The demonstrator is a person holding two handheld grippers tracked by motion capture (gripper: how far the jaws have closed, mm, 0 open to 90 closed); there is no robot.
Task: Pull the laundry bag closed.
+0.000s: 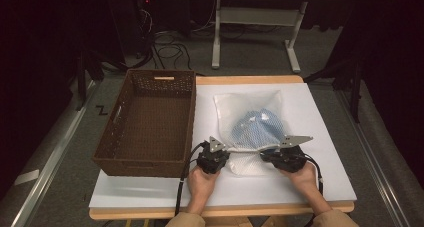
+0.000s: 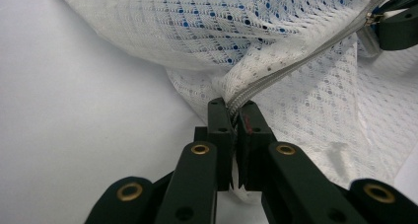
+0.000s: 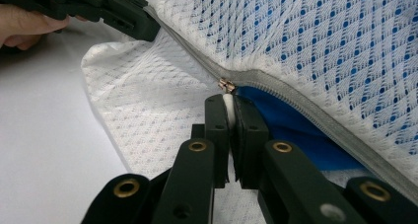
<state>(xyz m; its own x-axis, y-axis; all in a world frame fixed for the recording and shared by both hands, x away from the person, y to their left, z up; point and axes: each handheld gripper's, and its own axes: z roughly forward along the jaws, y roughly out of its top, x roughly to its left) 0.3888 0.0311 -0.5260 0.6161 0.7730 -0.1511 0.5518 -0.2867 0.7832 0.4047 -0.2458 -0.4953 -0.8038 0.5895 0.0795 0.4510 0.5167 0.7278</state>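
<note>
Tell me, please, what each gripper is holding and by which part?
Both hold the white mesh zip bag. The left gripper pinches the end of its grey zipper; the right gripper is shut on the white pull tab at the slider.

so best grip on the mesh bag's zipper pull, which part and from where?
Pinch the white tab hanging off the zipper pull, coming in from the open, blue-cloth side along the zipper. It's flat and thin, so shut fingers can clamp its faces, as the right gripper does.
</note>
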